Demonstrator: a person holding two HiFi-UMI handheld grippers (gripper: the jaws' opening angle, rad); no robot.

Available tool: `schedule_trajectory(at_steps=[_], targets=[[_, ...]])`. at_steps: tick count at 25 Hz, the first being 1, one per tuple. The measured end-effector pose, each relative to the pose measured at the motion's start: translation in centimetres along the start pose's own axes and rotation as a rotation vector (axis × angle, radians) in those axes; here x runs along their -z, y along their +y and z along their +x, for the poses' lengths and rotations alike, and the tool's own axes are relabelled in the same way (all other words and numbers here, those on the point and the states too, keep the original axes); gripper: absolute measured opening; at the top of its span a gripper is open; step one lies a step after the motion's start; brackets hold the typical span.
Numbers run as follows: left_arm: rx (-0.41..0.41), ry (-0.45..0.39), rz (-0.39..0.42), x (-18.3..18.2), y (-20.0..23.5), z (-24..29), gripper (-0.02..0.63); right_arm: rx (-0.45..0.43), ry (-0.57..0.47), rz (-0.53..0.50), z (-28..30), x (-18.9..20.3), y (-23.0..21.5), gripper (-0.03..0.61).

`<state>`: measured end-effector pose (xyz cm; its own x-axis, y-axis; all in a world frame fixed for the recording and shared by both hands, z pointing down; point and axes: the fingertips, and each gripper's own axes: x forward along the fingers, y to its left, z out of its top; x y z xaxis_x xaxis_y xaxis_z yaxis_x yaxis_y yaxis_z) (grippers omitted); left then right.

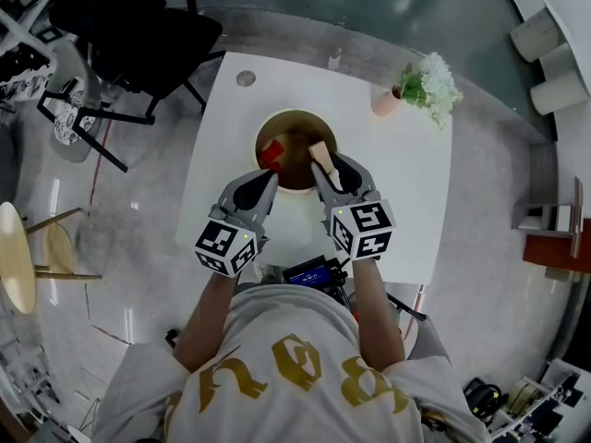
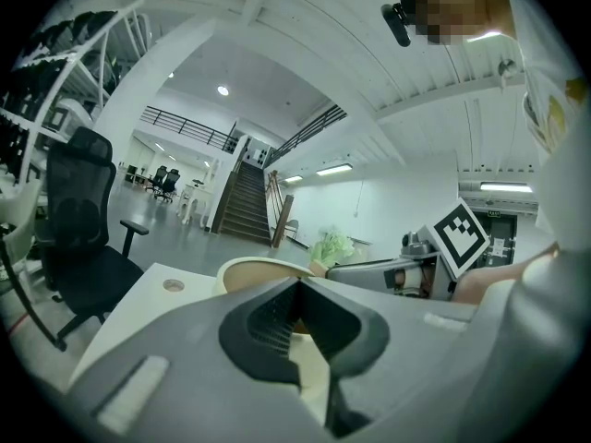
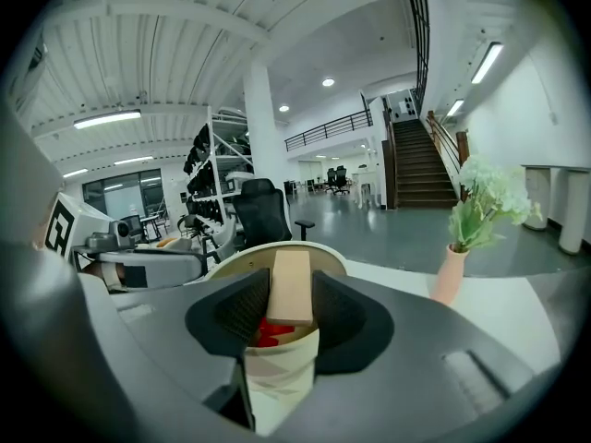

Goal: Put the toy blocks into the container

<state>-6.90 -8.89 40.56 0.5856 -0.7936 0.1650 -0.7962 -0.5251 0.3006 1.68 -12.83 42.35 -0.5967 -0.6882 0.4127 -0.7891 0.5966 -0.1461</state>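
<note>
A round cream container [image 1: 297,116] stands mid-table on the white table [image 1: 406,192]. A red block [image 1: 271,155] lies inside it. My right gripper [image 1: 323,162] is shut on a tan wooden block [image 1: 319,151] held over the container's near right rim. In the right gripper view the tan block [image 3: 291,289] stands between the pads, with the red block [image 3: 266,333] and the container wall [image 3: 277,367] below. My left gripper [image 1: 270,177] sits at the near left rim, shut with nothing in it. In the left gripper view its pads [image 2: 272,321] meet before the container [image 2: 247,271].
A pink vase with pale flowers [image 1: 420,86] stands at the table's far right. A small bottle [image 1: 334,58] and a round cable hole [image 1: 246,78] lie at the far edge. A black office chair [image 1: 138,26] sits beyond the table's left corner, a wooden stool [image 1: 18,257] left.
</note>
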Motion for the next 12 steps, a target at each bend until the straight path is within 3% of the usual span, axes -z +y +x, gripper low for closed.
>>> schedule_trajectory(at_steps=[12], targets=[[-0.007, 0.007, -0.021, 0.45, 0.86, -0.23, 0.002, -0.01, 0.018, -0.049, 0.98, 0.78, 0.53, 0.184]])
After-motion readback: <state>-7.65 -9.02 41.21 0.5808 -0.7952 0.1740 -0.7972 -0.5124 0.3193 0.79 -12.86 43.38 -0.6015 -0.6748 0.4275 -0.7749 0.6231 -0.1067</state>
